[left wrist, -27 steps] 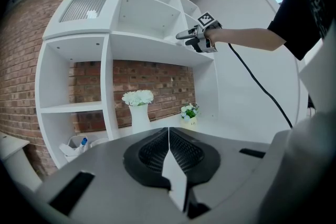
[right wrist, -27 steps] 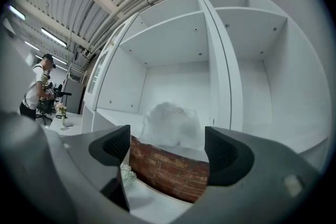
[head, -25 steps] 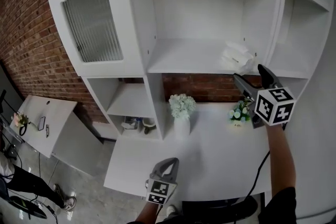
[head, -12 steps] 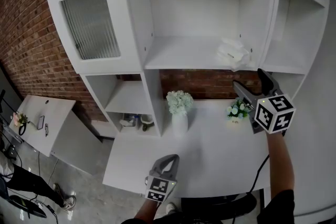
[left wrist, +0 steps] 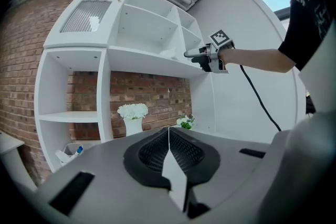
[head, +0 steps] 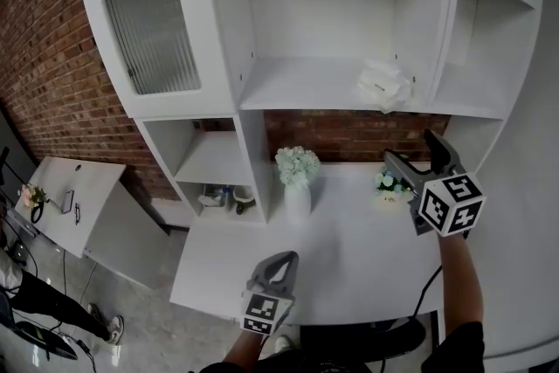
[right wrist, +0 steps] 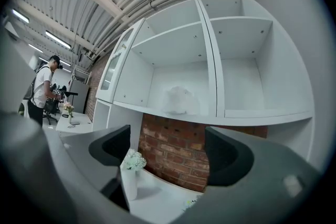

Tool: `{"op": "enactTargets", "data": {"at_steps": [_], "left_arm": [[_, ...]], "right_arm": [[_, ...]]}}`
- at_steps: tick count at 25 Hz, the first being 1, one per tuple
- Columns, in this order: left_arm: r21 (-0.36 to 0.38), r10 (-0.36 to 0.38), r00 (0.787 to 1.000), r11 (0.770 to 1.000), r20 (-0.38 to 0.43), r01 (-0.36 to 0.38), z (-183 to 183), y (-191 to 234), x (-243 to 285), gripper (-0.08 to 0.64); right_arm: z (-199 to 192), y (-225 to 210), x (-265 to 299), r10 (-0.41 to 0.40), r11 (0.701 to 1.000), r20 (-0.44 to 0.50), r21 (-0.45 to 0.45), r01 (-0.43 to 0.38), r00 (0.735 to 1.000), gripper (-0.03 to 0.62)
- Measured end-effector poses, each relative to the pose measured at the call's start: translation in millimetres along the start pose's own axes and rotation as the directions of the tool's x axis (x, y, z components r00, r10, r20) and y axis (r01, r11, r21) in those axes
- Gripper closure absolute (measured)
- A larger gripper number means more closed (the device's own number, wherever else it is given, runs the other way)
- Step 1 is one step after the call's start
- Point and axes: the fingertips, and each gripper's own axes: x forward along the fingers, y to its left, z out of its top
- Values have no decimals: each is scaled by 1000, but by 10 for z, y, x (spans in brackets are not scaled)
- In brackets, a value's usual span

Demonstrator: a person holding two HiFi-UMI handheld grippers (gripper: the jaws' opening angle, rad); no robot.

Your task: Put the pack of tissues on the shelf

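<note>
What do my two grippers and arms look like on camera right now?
The left gripper and right gripper are grey with black jaw pads. Each carries a white marker cube printed with black squares. A black cable trails from the right one. The person wears a black short sleeve.

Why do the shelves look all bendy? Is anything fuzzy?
Head view: the wide lens bows the shelf unit at its edges. Left gripper view: black round corners, and the shut jaws of the left gripper look soft up close. Right gripper view: same round frame; the pack of tissues is a pale blur.
</note>
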Motion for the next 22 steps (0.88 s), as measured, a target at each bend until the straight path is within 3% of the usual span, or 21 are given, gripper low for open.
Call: {"op": "enactTargets", "data": {"at_steps": [13, 18, 22], "left_arm": [[-16, 7, 999, 1000, 43, -6, 134, -13, -151, 548], [-56, -12, 999, 998, 52, 15, 144, -84, -160, 548], [-36, -16, 998, 999, 58, 18, 149, -118, -166, 548]], "right_arm": [[-432, 292, -264, 6, 998, -30, 56, -5, 1000, 163], [-639, 387, -327, 2, 997, -52, 79, 2, 999, 163], [-818, 457, -374, -8, 997, -81, 71, 14, 997, 163]]}}
